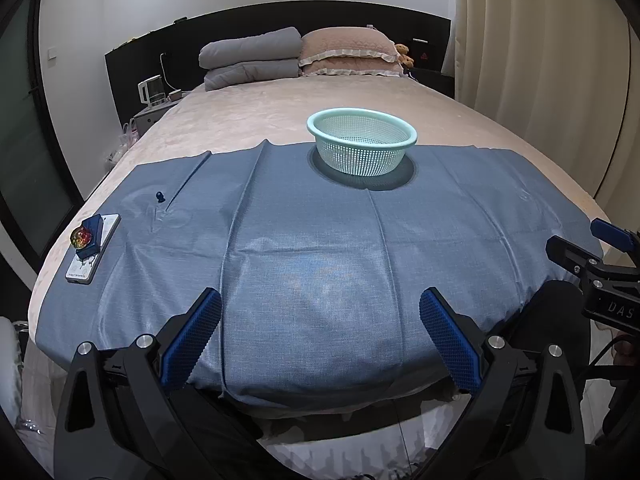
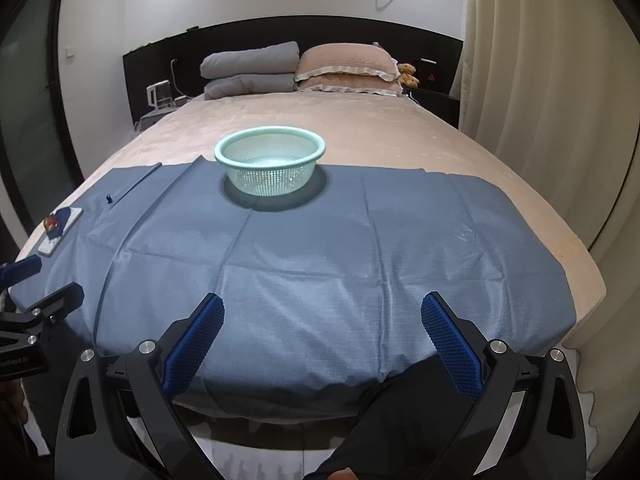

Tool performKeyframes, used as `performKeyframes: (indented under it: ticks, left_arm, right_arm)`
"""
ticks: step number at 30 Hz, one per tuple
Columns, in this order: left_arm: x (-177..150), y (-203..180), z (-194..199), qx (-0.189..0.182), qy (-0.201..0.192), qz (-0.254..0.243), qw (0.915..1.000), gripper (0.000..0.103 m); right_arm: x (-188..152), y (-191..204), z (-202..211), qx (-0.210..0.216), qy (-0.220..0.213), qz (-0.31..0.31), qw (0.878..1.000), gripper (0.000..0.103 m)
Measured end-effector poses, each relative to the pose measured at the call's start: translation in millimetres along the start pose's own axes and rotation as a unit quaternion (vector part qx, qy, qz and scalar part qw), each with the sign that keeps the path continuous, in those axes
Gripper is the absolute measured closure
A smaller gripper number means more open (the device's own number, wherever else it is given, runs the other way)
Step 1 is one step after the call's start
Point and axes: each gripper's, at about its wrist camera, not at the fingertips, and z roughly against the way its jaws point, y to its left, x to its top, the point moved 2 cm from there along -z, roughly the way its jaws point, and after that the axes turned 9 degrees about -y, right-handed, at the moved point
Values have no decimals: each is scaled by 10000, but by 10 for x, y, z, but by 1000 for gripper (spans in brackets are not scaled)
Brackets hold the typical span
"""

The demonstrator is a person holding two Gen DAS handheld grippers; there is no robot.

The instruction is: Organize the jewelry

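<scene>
Jewelry waits far off to the left on the blue cloth (image 1: 320, 248) spread over the bed: a shiny round piece (image 1: 81, 237) on a little blue box, on top of a flat white card, and a tiny dark bit (image 1: 159, 197) just past it. Both the left tongs (image 1: 320, 336) and the right tongs (image 2: 322, 340) gape wide, holding nothing. The green basket (image 1: 362, 146) sits far ahead. I think the left tongs are nearer.
</scene>
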Motion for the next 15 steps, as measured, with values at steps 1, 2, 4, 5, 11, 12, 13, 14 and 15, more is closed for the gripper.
performKeyframes:
  ticks: [1,2,4,5,11,12,13,14,15]
  left_arm:
    - [0,3,1,0,-1,5,10000,6]
    - [-1,4,0,6,4,8,10000,6]
    - [-2,19,-13,52,38,71,10000,6]
    - [-1,36,-20,92,52,126,9999,6]
    - [24,130,-16,-26,12,486,9988,6]
    - [30,134,-9,-42,-7,504,9987,6]
    - [35,143,-6,-63,-23,530,9986,6]
    - [41,148,-4,-85,-33,558,9984,6]
    - [41,155,-5,-75,-36,588,9982,6]
  right_arm:
    - [-1,2,1,7,-1,4,10000,8]
    - [-4,5,-1,11,3,11,10000,8]
    - [-7,4,-2,14,4,14,10000,8]
    - [-8,4,-2,16,9,20,10000,8]
    - [-6,10,-8,34,19,45,10000,8]
    - [-8,12,-9,39,24,53,10000,8]
    - [-13,6,-13,45,28,58,10000,8]
    - [-16,5,-17,52,32,58,10000,8]
    - [-19,5,-20,57,38,58,10000,8]
